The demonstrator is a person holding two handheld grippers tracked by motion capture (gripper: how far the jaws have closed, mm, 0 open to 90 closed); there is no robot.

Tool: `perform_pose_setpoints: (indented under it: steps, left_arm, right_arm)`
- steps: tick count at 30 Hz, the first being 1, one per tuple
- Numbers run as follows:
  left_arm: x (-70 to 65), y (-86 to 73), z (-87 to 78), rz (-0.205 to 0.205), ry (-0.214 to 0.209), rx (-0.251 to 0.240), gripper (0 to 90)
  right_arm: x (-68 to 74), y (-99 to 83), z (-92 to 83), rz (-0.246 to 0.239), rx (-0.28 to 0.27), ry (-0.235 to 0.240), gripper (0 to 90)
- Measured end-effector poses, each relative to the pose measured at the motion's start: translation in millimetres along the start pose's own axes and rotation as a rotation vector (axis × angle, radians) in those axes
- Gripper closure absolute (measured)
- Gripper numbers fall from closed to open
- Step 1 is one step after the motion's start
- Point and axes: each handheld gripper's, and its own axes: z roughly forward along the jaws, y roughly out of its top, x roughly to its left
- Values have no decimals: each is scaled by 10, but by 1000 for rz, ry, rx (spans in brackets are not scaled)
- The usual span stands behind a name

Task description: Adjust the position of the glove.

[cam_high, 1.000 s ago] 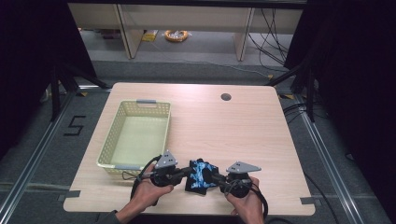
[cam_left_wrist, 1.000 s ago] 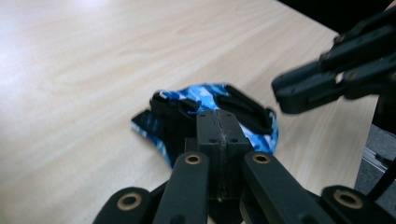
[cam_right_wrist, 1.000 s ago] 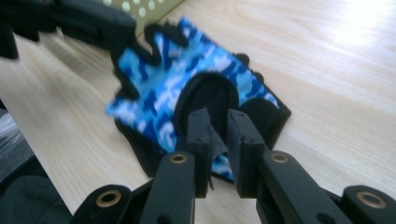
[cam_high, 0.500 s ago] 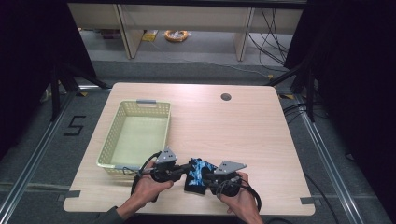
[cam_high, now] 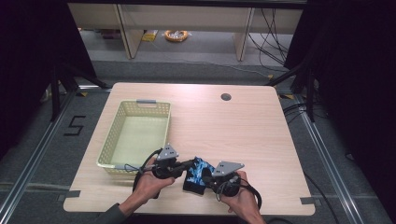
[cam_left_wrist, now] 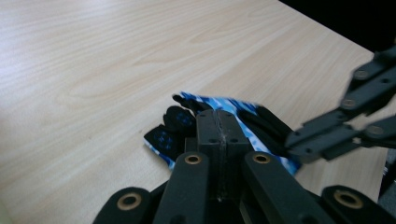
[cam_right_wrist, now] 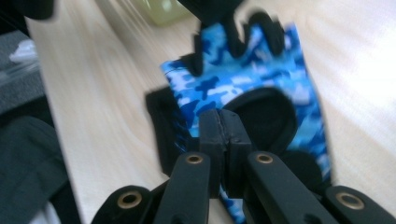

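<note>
Both grippers, left [cam_high: 186, 164] and right [cam_high: 207, 181], are clenched on 1 glove [cam_high: 199, 171] at the table's [cam_high: 233, 130] near edge, beside the basket [cam_high: 135, 135]. Risk, I judge: thin fabric slipping free if the 2 pull apart unevenly.

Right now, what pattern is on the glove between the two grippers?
Blue camouflage with black trim on the glove, clearest in the right gripper view.
</note>
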Motion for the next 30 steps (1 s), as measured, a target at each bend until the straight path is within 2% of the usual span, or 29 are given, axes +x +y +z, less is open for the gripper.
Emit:
perform_pose_setpoints:
  steps: [1,2,4,7,9,10,13,15,16,17,19,21,22,23,24,25,26,27,28,30]
  left_arm:
    - [4,25,0,11,-2,2,894]
    - [-9,67,19,4,-1,-18,894]
    - [-13,120,21,14,1,-13,894]
    - [-17,180,63,25,-11,-1,894]
    - [-12,202,117,34,-25,8,893]
    - [-6,211,130,40,-3,17,893]
    - [21,209,196,23,-5,17,893]
    - [35,206,200,24,2,25,892]
    - [39,177,225,14,11,14,892]
    - [54,168,223,28,6,33,891]
    - [55,138,239,31,13,38,881]
    - [53,110,247,30,25,37,851]
    - [61,107,235,29,10,56,831]
    - [48,91,241,24,30,39,796]
    - [48,91,241,24,30,39,758]
    - [43,78,215,11,18,43,727]
    - [41,74,192,22,30,32,697]
    - [55,75,172,47,24,18,668]
    - [43,67,136,35,22,17,649]
    - [39,55,110,39,34,8,617]
  right_arm:
    - [0,0,0,0,0,0,894]
    - [47,51,-41,-2,-20,3,894]
    - [87,94,-50,-1,-25,10,894]
    - [139,134,-30,41,-34,24,893]
    - [144,153,9,40,-27,18,893]
    - [142,162,35,44,-26,23,893]
    - [141,193,112,56,-17,24,893]
    - [136,205,138,47,-11,26,893]
    - [135,220,186,60,-1,25,892]
    - [127,223,210,61,8,23,891]
    - [116,212,263,65,18,26,884]
    - [106,191,310,66,25,32,855]
    - [103,179,326,71,26,30,833]
    - [93,168,336,74,27,29,803]
    - [93,168,336,74,27,29,803]
    - [69,158,312,83,16,34,770]
    - [65,157,285,91,10,32,765]
    - [45,152,250,84,2,27,765]
    - [30,146,210,92,-7,22,765]
    - [-29,119,123,100,-15,-6,765]
